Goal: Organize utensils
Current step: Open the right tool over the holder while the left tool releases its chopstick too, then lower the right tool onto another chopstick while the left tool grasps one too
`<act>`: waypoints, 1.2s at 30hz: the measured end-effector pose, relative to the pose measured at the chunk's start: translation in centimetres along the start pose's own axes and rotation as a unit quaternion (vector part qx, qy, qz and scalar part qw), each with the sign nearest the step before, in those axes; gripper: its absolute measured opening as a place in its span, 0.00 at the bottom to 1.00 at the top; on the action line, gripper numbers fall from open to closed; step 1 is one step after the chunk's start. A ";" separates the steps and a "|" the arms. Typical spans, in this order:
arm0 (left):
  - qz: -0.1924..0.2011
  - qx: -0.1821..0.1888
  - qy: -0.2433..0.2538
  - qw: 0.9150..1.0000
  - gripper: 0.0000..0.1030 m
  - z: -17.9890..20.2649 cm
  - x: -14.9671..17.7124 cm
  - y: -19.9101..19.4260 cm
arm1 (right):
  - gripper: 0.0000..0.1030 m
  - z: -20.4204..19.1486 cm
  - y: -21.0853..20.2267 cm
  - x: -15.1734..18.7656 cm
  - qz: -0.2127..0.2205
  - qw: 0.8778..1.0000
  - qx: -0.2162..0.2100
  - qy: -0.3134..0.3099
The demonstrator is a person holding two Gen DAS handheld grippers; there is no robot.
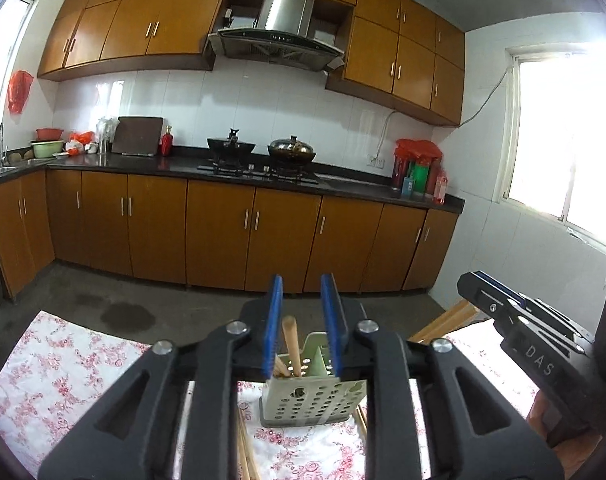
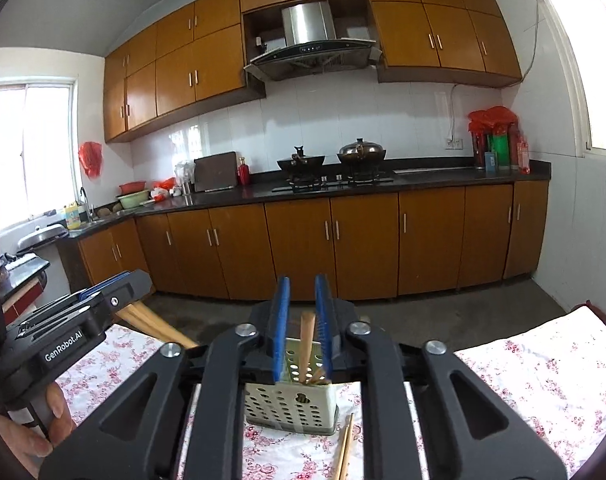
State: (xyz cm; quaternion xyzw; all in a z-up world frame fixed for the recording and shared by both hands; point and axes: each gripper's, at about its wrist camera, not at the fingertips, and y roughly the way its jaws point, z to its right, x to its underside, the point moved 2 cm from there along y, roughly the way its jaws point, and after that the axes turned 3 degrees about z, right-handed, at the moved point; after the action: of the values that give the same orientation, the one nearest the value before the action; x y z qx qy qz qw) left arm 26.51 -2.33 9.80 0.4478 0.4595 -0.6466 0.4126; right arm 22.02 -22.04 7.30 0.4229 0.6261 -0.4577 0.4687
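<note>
Both hand-held grippers, left (image 1: 302, 320) and right (image 2: 302, 322), slightly parted and empty, could topple the perforated utensil holder (image 2: 291, 408) if bumped.

A table (image 2: 543, 364) is covered by a floral cloth (image 1: 55, 372), on which a perforated utensil holder (image 2: 291, 408) stands upright, with chopsticks (image 2: 346, 446) laid at its five o'clock.
</note>
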 end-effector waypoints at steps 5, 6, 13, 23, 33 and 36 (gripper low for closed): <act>0.019 0.000 -0.009 1.000 0.28 -0.7 -0.5 -2.8 | 0.23 0.5 -2.9 -0.8 0.019 1.000 0.004 0.004; 0.020 -0.003 -0.010 1.000 0.29 -0.9 -0.3 -3.7 | 0.24 0.7 -3.6 -0.8 0.021 1.000 0.005 0.004; -0.044 -0.037 -0.006 0.998 0.35 -3.8 5.6 -7.2 | 0.27 3.7 -4.0 6.6 -0.102 0.994 0.031 0.014; -0.234 -0.060 -0.039 0.970 0.25 -7.5 18.8 -4.4 | 0.20 3.1 0.6 20.0 -0.314 0.949 0.012 0.030; -0.278 -0.036 -0.018 0.960 0.21 -5.0 21.6 -3.0 | 0.07 5.1 0.8 20.5 -0.314 0.947 0.067 0.018; -0.292 -0.033 -0.010 0.956 0.19 -4.2 22.1 -2.1 | 0.07 5.6 0.5 20.4 -0.315 0.947 0.067 0.019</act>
State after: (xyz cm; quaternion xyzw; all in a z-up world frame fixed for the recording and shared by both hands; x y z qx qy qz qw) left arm 19.62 -0.44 -11.60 0.2735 0.5874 -0.7277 0.2251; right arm 19.44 -25.33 -13.43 0.2435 0.7041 -0.6146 0.2595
